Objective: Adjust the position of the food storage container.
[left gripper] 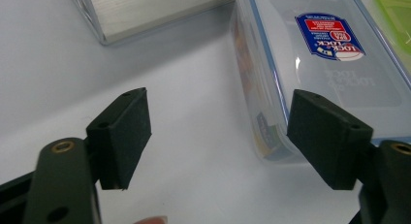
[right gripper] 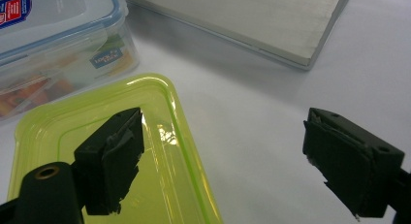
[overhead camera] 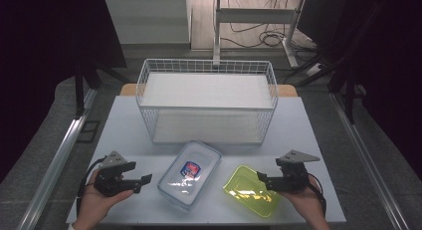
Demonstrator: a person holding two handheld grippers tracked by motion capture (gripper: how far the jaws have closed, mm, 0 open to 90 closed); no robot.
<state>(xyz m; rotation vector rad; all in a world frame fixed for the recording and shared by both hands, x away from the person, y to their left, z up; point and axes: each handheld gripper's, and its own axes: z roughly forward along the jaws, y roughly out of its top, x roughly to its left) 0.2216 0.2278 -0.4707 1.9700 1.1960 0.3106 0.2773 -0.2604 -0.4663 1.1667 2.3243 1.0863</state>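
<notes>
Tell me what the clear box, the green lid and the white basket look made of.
Clear box: glossy transparent plastic, its contents showing through the wall. Green lid: translucent, shiny plastic, with glare on it. Basket: thin wire grid, probably white-coated metal, with flat matte white shelves.

Lid sticker: a red and blue sticker (left gripper: 330, 36) is sitting on the clear container's lid (left gripper: 315, 54), reading "LOCK & LOCK", upside down in the left gripper view; its finer lines are staying too small to read.
Side label: a small blue label (right gripper: 108, 58) is showing on the container wall, too blurred to read.
</notes>
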